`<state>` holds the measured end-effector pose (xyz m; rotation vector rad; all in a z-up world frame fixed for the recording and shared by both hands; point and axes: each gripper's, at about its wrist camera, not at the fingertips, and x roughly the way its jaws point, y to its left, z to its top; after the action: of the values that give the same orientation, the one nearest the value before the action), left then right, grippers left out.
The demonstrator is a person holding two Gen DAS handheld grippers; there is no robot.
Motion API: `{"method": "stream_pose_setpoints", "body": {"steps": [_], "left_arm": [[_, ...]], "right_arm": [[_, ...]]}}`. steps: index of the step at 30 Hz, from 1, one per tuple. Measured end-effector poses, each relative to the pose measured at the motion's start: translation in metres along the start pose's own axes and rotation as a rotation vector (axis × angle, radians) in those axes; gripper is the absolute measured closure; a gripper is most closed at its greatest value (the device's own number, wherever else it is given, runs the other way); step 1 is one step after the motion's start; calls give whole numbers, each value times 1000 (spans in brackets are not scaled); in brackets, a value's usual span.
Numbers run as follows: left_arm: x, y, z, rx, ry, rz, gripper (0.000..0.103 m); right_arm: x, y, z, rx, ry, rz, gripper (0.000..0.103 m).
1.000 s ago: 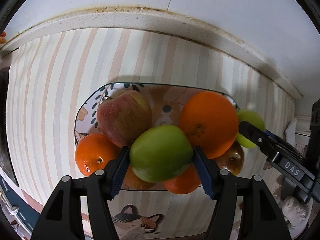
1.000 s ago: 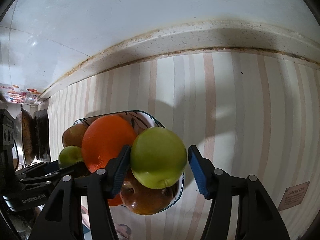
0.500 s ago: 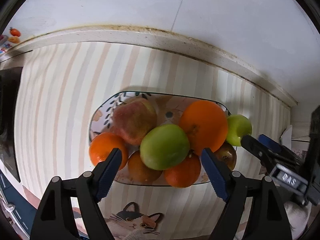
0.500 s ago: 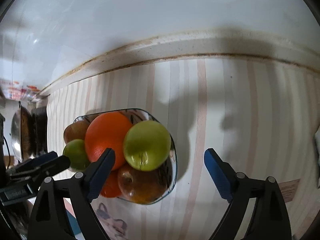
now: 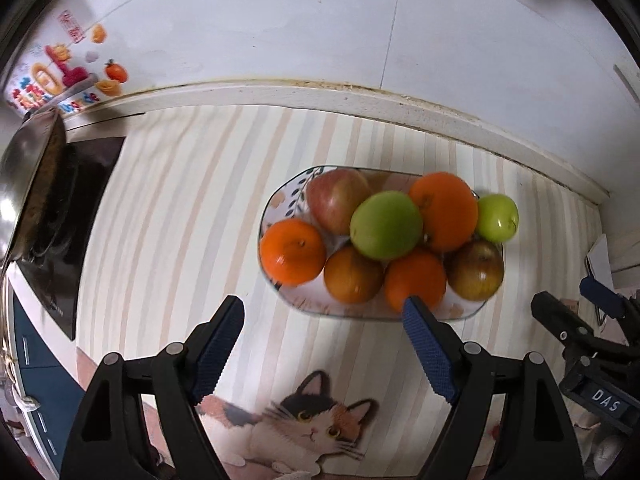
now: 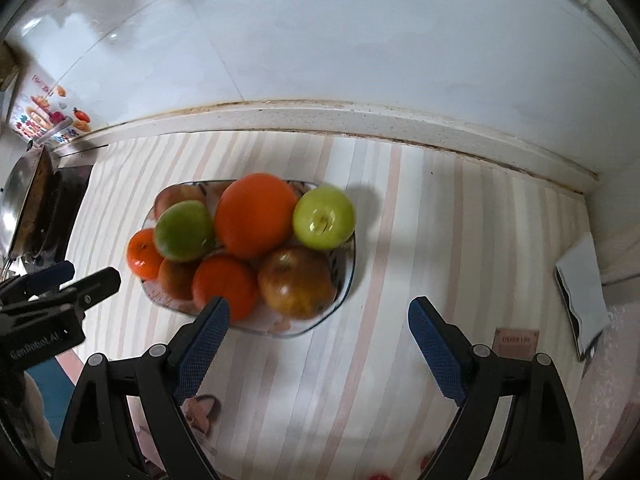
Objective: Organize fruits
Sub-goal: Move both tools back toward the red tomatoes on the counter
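Fruit all sits piled on the plate (image 5: 280, 204) — none of it is in your grip. Your left tool (image 5: 322, 320) hangs above the striped surface (image 5: 180, 208) with its jaws spread wide and nothing between them; one blue pad (image 5: 428, 344) overlaps the plate's near rim in the left wrist view. Your right tool (image 6: 316, 322) is spread just as wide and empty too, out over the near right edge of the plate. On the pile, a green apple (image 5: 386, 225) rests on top in the middle, touching the big orange (image 5: 444, 210) beside it. A second green apple (image 6: 324, 216) perches at the plate's right end, leaning against that orange. A red apple (image 5: 338, 202) lies at the back left, smaller oranges (image 5: 292, 250) line the front, and a brownish apple (image 6: 298, 282) fills the front right corner. A cat picture (image 5: 308, 424) shows on the mat below your left tool — well clear of the plate.
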<state>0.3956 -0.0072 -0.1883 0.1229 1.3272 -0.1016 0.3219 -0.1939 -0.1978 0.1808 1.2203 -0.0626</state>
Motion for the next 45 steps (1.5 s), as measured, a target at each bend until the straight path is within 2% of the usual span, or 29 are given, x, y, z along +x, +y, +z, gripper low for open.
{"method": "stream_pose_setpoints", "body": {"steps": [12, 29, 36, 45], "left_arm": [[-56, 9, -49, 13, -121, 9, 22], [-140, 14, -91, 17, -248, -57, 22], [-154, 14, -103, 27, -268, -58, 22], [-161, 13, -110, 22, -278, -52, 22]], "right_arm": [[-73, 25, -41, -4, -127, -5, 10], [-166, 41, -94, -33, -249, 27, 10], [-187, 46, -107, -39, -273, 48, 10], [-194, 44, -113, -33, -280, 72, 10]]}}
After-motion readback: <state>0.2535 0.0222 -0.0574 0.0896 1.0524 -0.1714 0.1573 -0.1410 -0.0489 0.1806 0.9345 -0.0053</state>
